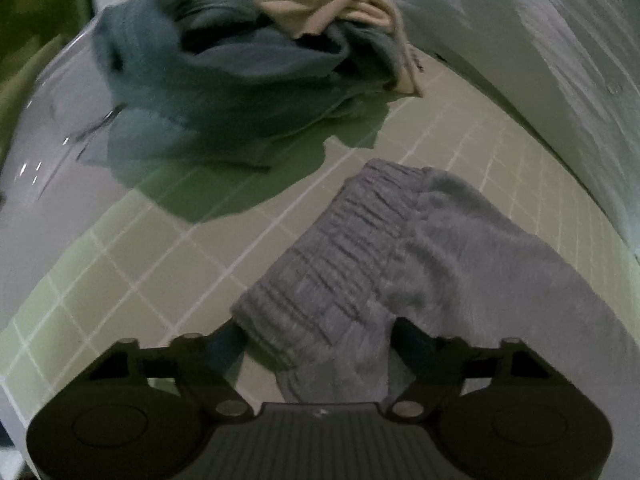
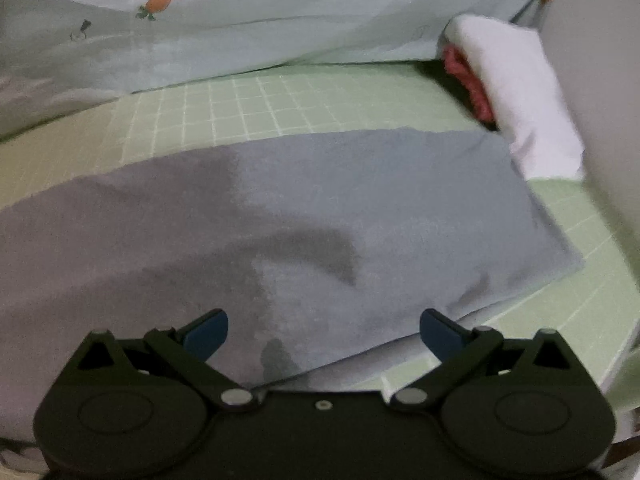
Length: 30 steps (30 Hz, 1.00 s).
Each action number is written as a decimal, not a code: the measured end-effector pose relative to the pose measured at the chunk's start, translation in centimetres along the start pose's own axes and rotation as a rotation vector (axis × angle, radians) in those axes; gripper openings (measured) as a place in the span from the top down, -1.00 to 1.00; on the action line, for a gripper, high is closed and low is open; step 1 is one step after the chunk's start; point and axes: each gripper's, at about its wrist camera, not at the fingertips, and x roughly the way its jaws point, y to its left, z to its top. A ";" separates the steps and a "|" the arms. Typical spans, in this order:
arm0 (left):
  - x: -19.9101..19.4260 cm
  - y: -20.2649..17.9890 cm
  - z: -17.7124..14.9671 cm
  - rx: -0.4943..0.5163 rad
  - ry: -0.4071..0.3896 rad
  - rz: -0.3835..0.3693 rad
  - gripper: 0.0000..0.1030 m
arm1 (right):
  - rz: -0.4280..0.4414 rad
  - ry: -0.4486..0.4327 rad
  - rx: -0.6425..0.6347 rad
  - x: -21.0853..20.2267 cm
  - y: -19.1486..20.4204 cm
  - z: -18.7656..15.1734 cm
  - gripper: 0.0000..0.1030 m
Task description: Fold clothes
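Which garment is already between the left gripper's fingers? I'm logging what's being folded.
The grey pants, elastic waistband between the left gripper fingers; the teal garment and beige one lie piled beyond.

Left claw (image 1: 320, 344) fingertips hidden behind grey pants (image 1: 360, 264); clothes pile (image 1: 224, 80) motion-blurred. Pants cut off by right-wrist frame's left edge; red item (image 2: 468, 80) mostly covered by white cloth (image 2: 520, 92).

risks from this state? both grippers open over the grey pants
1. Left gripper straddles the bunched waistband; closing here may catch only some layers, skewing the fold.
2. Right gripper sits over flat grey pants with an edge lifted below it; it may pinch one layer only.
3. Unfolded pile lies close; dragging could snag it.
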 end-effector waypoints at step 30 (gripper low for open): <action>-6.1 -30.5 -17.6 0.545 -0.080 -0.145 0.31 | -0.018 -0.027 0.160 5.8 -19.5 -0.3 -1.00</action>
